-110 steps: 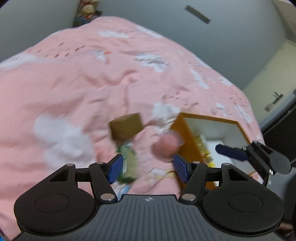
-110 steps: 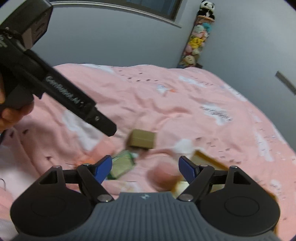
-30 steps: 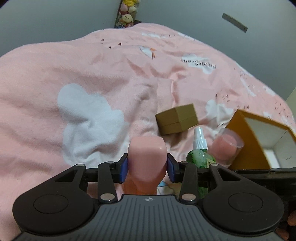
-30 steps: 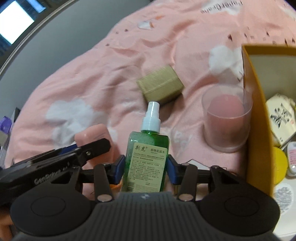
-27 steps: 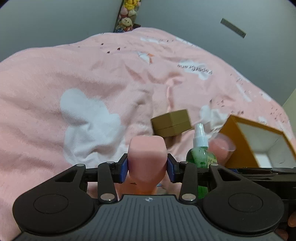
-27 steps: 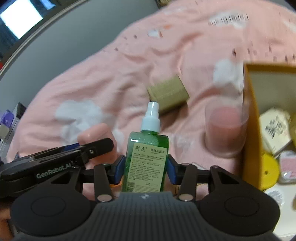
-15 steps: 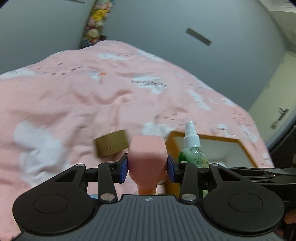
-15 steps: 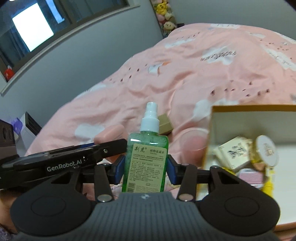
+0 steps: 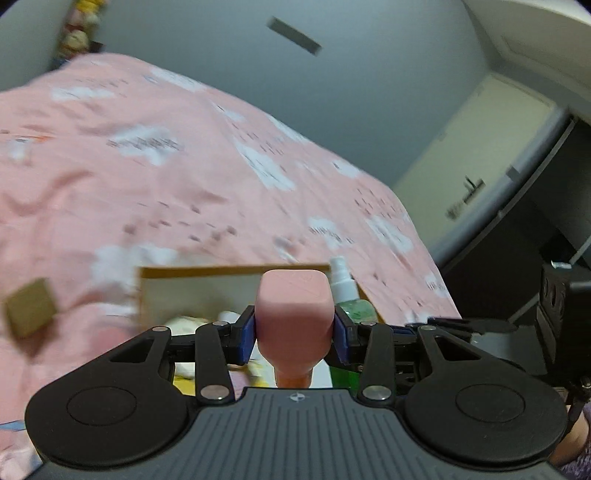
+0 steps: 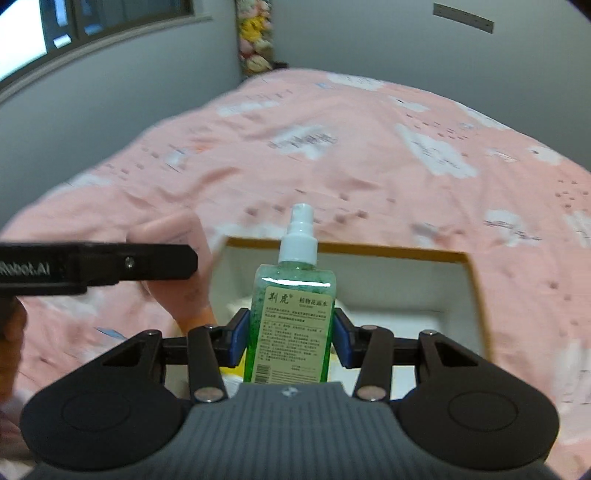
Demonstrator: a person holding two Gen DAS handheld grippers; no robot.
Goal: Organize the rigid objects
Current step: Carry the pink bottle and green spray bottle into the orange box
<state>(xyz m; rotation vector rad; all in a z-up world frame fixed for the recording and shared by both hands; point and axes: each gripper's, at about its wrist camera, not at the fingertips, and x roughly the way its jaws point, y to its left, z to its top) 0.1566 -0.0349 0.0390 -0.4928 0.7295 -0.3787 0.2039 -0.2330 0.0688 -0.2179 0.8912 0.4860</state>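
My left gripper [image 9: 294, 334] is shut on a pink bottle [image 9: 293, 314], held up in the air in front of the orange box [image 9: 207, 272]. In the right wrist view my right gripper [image 10: 290, 341] is shut on a green spray bottle [image 10: 293, 314] with a white cap, upright above the open orange box [image 10: 369, 251]. The same spray bottle [image 9: 347, 295] shows just right of the pink bottle in the left wrist view. The pink bottle [image 10: 177, 266] and the black left gripper arm [image 10: 99, 264] appear at the left of the right wrist view. Items lie blurred inside the box.
A pink bedspread [image 10: 332, 147] with white clouds covers the bed under everything. A small brown box [image 9: 29, 312] lies on it left of the orange box. Grey walls, a window [image 10: 55, 33] and stacked plush toys [image 10: 255, 40] stand behind; a door [image 9: 476, 184] is at right.
Both grippers have risen and swung right with their bottles, from beside the brown box and pink cup to over the orange box. The grips have not changed.
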